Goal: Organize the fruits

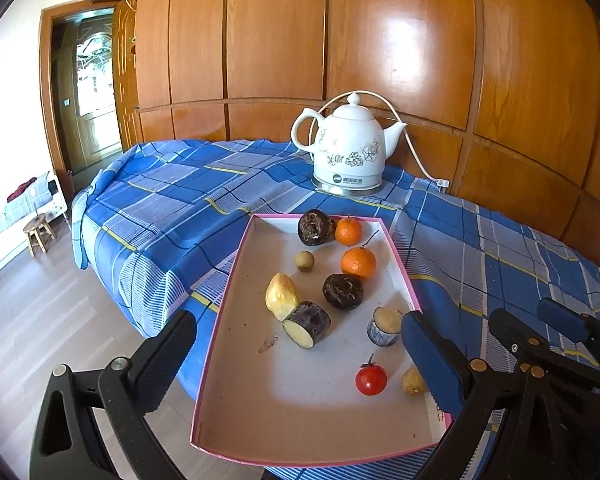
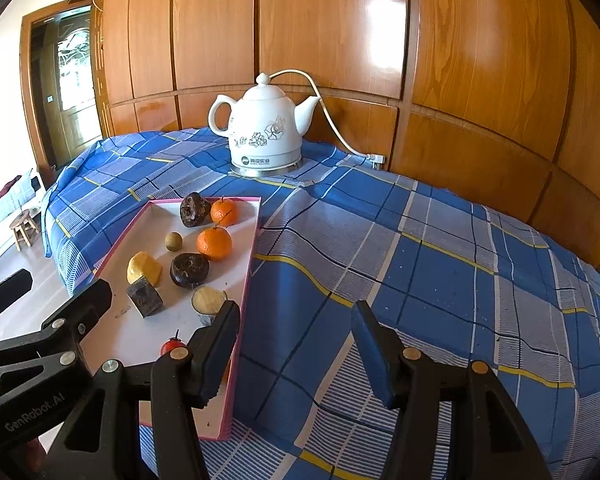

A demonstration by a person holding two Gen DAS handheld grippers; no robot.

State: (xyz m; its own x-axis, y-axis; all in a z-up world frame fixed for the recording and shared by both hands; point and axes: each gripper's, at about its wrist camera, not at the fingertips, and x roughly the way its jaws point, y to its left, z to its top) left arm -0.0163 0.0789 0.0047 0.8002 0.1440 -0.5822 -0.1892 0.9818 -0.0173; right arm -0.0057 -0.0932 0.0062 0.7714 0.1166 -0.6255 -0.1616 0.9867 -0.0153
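Right now your left gripper (image 1: pixel 300 344) stands wide apart with nothing between its fingers, spanning the near half of the pink-rimmed tray (image 1: pixel 216 320): the left finger hangs outside the tray's left edge, past the table's edge and over the floor (image 1: pixel 40 320), and the right finger sits at the tray's right rim, just beside a cut purple-skinned piece (image 1: pixel 384 326). Your right gripper (image 2: pixel 296 344) is also parted and empty, its left finger over the tray's right rim and its right finger over bare blue plaid cloth (image 2: pixel 440 264). The fruits all lie inside the tray: a cherry tomato (image 1: pixel 371 379) and a small yellowish fruit (image 1: pixel 412 381) nearest you, then another cut purple piece (image 1: pixel 308 324) touching a yellow wedge (image 1: pixel 282 294), two dark round fruits (image 1: pixel 343 291), a small greenish one (image 1: pixel 304 261), and two oranges (image 1: pixel 358 262) toward the far end. The tray's near left corner is bare. To the tray's right the cloth lies open. Behind it, a white kettle (image 1: pixel 348 148) stands against the wooden wardrobe (image 1: pixel 380 40), its cord trailing right.
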